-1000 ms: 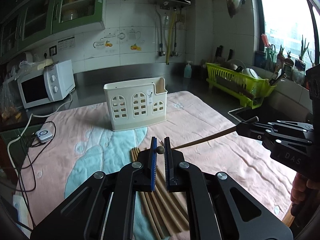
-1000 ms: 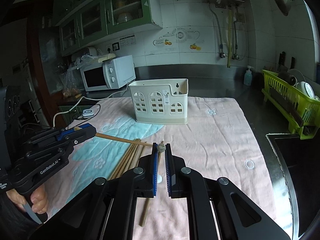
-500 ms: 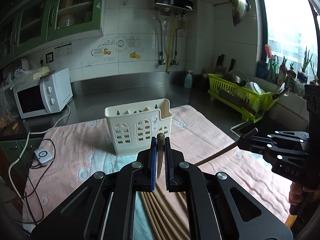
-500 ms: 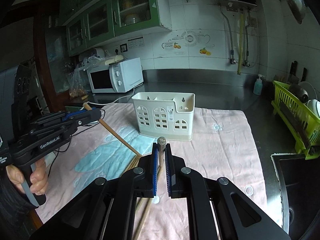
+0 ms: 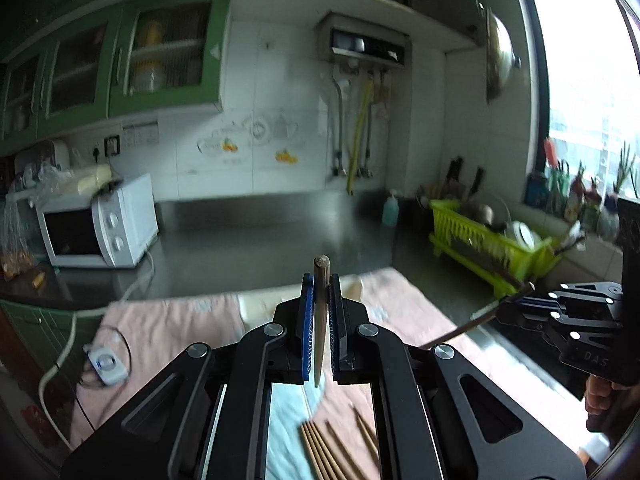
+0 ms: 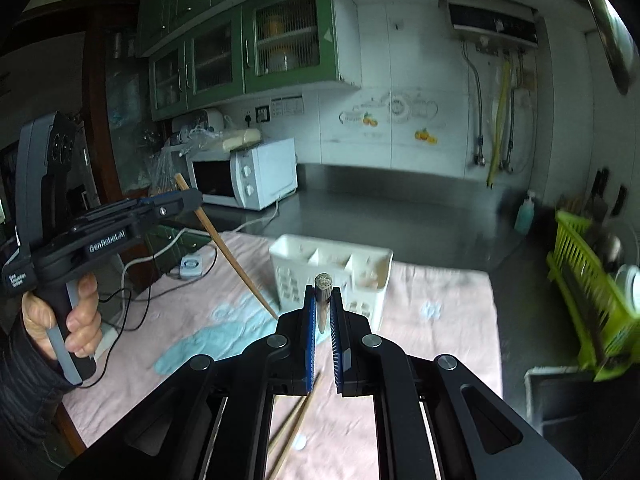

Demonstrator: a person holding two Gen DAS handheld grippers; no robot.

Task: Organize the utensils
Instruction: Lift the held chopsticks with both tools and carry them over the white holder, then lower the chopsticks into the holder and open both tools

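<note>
White-tiled wall (image 6: 420, 60), green cabinets (image 6: 256, 48), bright window (image 5: 592, 60) at right.

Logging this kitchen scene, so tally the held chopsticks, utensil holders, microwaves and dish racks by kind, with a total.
Held chopsticks: 2, one in the left gripper, one in the right gripper
Utensil holder: 1
Microwave: 1
Dish rack: 1
Total: 5

Pink cloth (image 6: 440, 320), apparently over counter (image 6: 400, 204)
</note>
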